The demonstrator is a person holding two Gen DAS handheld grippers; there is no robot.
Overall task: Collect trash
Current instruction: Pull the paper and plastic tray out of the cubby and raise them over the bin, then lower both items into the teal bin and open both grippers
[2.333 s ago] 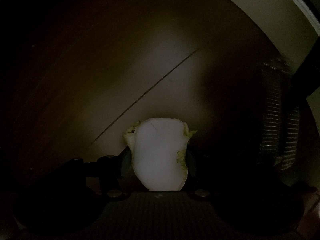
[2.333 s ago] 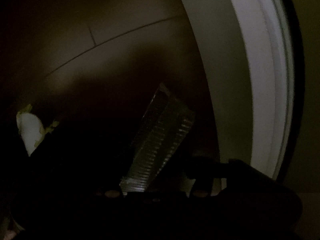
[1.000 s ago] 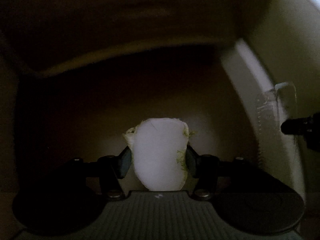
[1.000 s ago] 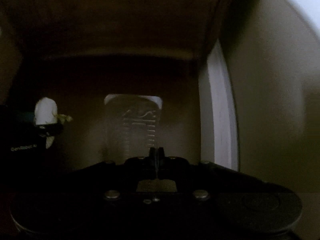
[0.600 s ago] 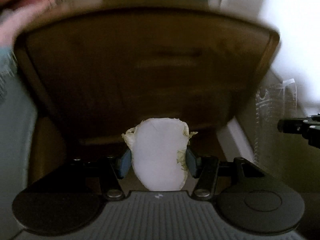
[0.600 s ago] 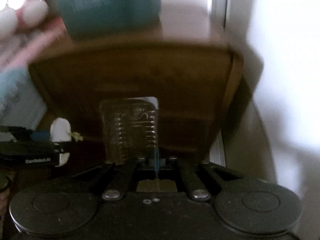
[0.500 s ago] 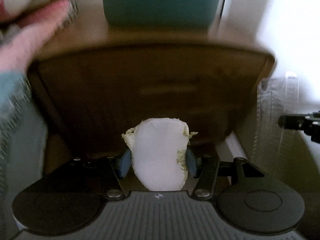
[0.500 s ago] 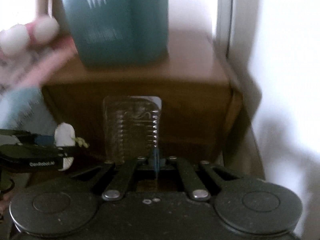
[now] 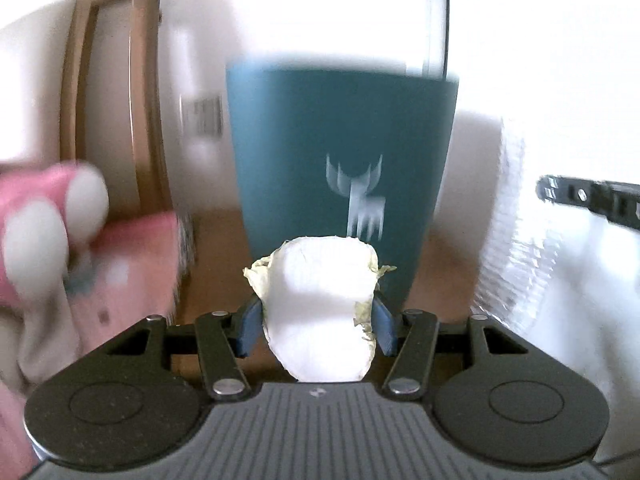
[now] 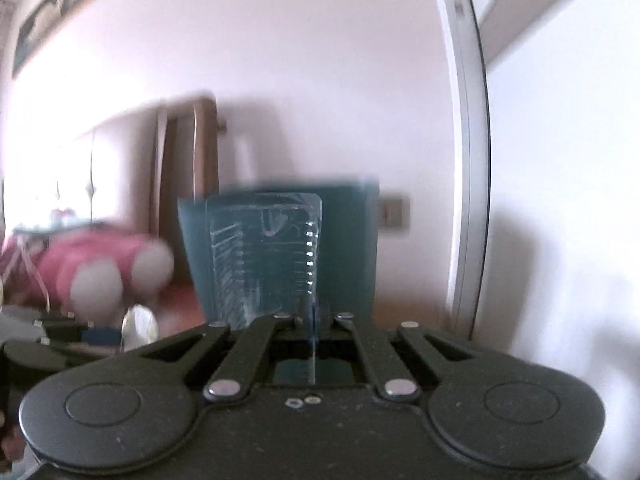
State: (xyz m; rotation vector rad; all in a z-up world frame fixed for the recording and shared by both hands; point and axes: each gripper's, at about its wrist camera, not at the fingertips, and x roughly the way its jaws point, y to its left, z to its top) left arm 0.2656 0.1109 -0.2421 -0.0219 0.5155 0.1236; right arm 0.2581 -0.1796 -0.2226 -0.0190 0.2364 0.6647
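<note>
- Trash sat in both claws: a white cabbage scrap (image 9: 322, 308) with ragged green edges, and a clear plastic wrapper (image 10: 266, 256) with ribbed markings.
- The left gripper (image 9: 316, 322) stood about half open, its blue pads (image 9: 247, 328) pressed against either side of the cabbage scrap, which stuck up between them.
- The right gripper (image 10: 314, 320) was pinched fully together on the bottom edge of the plastic wrapper, which stood upright above the closed jaws.
- A teal bin (image 9: 340, 152) with a pale logo stood on a wooden cabinet top (image 9: 216, 240), near its front edge and directly behind both pieces of trash.
- A pink plush toy (image 9: 48, 220), blurred, lay toward the left edge of the cabinet top.
- In the left wrist view the wrapper and the right gripper showed at the right side; in the right wrist view the scrap and the left gripper showed low at the left.
- A white wall (image 10: 320, 60) and a wooden frame (image 9: 108, 80) rose behind the bin.
</note>
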